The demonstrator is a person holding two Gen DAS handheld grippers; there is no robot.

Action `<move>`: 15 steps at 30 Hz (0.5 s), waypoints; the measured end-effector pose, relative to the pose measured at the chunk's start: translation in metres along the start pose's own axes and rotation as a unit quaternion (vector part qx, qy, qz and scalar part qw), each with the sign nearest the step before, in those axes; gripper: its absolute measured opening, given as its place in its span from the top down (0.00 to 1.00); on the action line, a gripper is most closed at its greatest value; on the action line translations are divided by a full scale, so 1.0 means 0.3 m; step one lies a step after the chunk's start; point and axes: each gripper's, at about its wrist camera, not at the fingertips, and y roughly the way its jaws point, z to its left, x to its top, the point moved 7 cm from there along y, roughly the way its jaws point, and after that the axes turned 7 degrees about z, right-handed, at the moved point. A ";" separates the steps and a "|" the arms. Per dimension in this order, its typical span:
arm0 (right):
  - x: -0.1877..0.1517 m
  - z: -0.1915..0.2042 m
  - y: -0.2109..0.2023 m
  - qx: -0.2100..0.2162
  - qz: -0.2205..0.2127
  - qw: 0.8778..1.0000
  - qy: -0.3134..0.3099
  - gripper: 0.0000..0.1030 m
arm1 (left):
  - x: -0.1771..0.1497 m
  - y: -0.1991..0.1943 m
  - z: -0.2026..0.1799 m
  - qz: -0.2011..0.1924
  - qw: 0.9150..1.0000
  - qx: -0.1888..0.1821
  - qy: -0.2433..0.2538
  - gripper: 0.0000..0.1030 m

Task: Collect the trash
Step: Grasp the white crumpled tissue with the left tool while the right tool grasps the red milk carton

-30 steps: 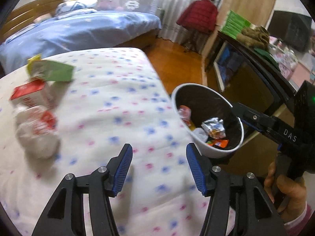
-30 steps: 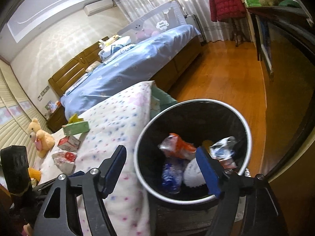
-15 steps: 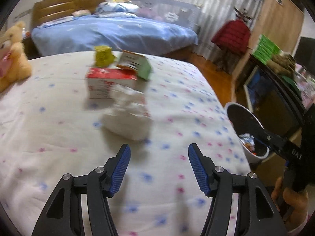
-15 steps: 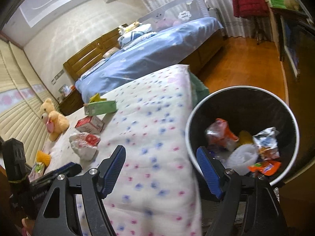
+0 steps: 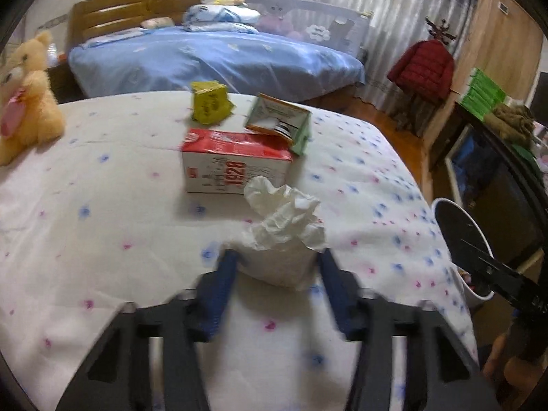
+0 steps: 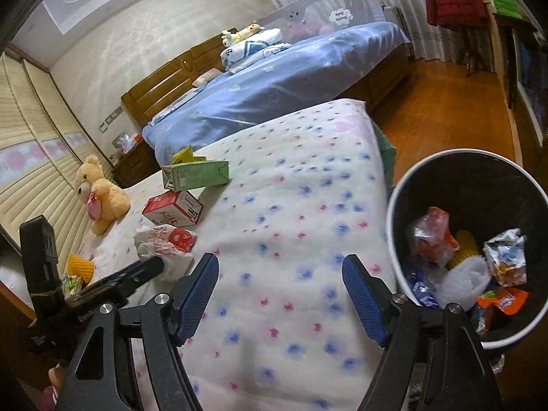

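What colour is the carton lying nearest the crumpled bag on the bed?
Red top with white sides, on the carton; clearest in the left wrist view.

Three cartons point(image 5: 236, 161), one crumpled bag point(image 5: 281, 236), one bin point(image 6: 479, 239)

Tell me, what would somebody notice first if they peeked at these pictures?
Probably the crumpled white bag right up front on the dotted bedspread, between the closing blue pads of the left gripper. Behind it lie a red-and-white carton, a green carton and a yellow one. The black trash bin beside the bed already holds wrappers.
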 end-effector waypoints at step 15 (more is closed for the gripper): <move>0.061 0.253 0.230 0.053 0.037 0.996 -0.064 0.26 | 0.001 -0.095 0.238 -0.028 0.998 0.033 -0.039 0.86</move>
